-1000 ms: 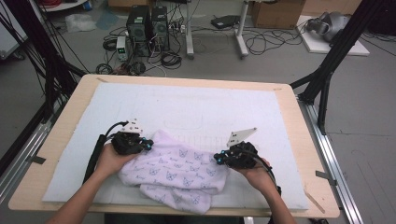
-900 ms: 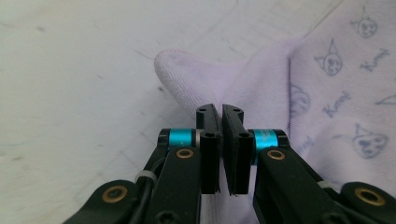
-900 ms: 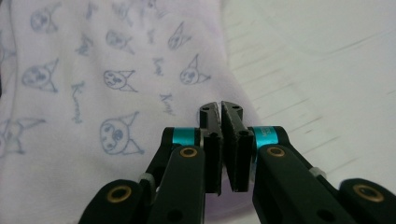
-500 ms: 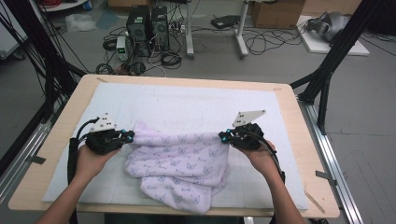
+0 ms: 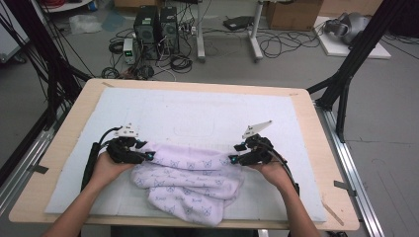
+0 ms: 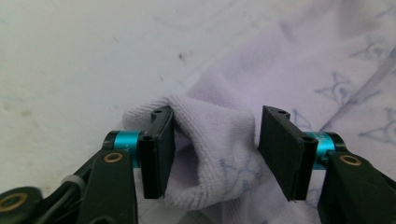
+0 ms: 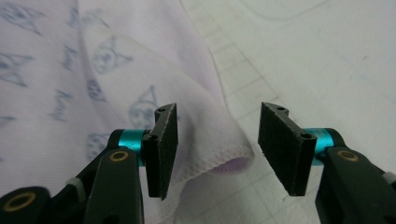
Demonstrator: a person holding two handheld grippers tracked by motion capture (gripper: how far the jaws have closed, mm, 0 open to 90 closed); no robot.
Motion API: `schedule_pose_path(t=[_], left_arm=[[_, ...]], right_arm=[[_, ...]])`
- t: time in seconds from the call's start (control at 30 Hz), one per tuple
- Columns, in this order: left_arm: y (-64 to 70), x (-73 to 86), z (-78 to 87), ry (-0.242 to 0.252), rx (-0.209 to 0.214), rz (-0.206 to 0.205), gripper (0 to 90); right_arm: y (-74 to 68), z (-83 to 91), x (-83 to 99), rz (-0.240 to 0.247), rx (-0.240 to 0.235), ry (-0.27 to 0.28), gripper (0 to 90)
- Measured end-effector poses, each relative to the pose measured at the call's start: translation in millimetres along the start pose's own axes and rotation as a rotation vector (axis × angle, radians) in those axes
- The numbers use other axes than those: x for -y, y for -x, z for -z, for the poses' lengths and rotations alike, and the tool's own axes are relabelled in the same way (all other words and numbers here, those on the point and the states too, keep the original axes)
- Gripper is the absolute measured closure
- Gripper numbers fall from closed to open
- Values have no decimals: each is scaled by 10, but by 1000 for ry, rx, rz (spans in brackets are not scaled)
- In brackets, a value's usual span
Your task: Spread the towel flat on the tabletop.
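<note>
Holding: nothing in either gripper, as I read it.
Left gripper [image 5: 148,156]: jaws parted, a towel fold loose between them.
Right gripper [image 5: 232,159]: jaws wide apart over the hem.
Towel [image 5: 190,177]: lower centre of the frame, bunched on the white mat [image 5: 207,118].

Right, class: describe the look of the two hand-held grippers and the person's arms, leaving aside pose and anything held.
Both the left gripper and the right gripper are black, each topped by a grey three-cornered plate. Their jaws are flat black rectangular pads on turquoise collars, with brass-coloured rivets on the arms below. A black cable trails back from the left one along the forearm. Forearms are bare, with no sleeves in sight.
</note>
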State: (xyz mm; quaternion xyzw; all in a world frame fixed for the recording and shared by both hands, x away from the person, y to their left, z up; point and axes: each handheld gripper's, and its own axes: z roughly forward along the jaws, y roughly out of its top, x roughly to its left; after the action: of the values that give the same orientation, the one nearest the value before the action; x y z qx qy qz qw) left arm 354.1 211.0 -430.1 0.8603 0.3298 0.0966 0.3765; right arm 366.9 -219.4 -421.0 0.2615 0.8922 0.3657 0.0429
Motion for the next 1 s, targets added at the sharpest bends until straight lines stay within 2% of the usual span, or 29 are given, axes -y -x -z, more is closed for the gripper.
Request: schedule_pose_path(t=[0.03,0.07,0.13,0.17,0.2,0.23,0.27,0.33,0.4,0.47,0.53,0.57,0.63,0.67,0.7,0.73,0.77,0.8,0.93,1.0], left_arm=[[3,5,-26,-13,3,-5,558],[8,8,-40,-13,9,-11,628],[23,0,-32,-5,11,-27,725],[29,-3,-26,-4,10,-35,763],[35,-6,-17,-1,4,-34,784],[32,-11,-3,5,0,-35,797],[25,-20,15,19,-5,-32,803],[6,-57,62,60,-22,-13,811],[-24,-150,109,82,-31,0,815],[-68,-303,170,121,-58,1,819],[-143,-527,234,179,-101,10,821],[-194,-675,260,210,-127,13,820],[-314,-990,286,287,-188,14,802],[-364,-1123,269,294,-263,-2,739],[-424,-1216,233,276,-320,13,596],[-494,-1264,201,254,-314,62,505],[-550,-1271,181,244,-285,86,489],[-570,-1245,163,249,-272,93,489],[-549,-1030,100,223,-222,74,487],[-512,-906,96,232,-190,75,487]], right_arm=[[13,-45,8,-8,-8,-20,486],[13,-83,13,-20,-17,-37,544],[-18,-149,15,6,-42,-78,658],[-52,-156,7,26,-28,-77,783],[-60,-142,-7,34,-72,-70,817],[-65,-128,-21,23,-116,-49,828],[-80,-107,-36,32,-121,-43,833],[-104,-49,-63,63,-109,-21,838],[-80,36,-95,57,-101,13,841],[-17,162,-182,65,-53,29,843],[93,328,-331,61,4,70,844],[160,420,-438,60,41,95,844],[335,598,-692,45,150,169,821],[429,671,-814,19,220,211,694],[523,714,-908,-12,305,242,572],[613,741,-963,-53,333,252,578],[677,749,-976,-87,319,261,571],[701,732,-969,-94,318,257,570],[642,543,-802,-57,278,179,550],[591,444,-673,-55,246,169,550]])
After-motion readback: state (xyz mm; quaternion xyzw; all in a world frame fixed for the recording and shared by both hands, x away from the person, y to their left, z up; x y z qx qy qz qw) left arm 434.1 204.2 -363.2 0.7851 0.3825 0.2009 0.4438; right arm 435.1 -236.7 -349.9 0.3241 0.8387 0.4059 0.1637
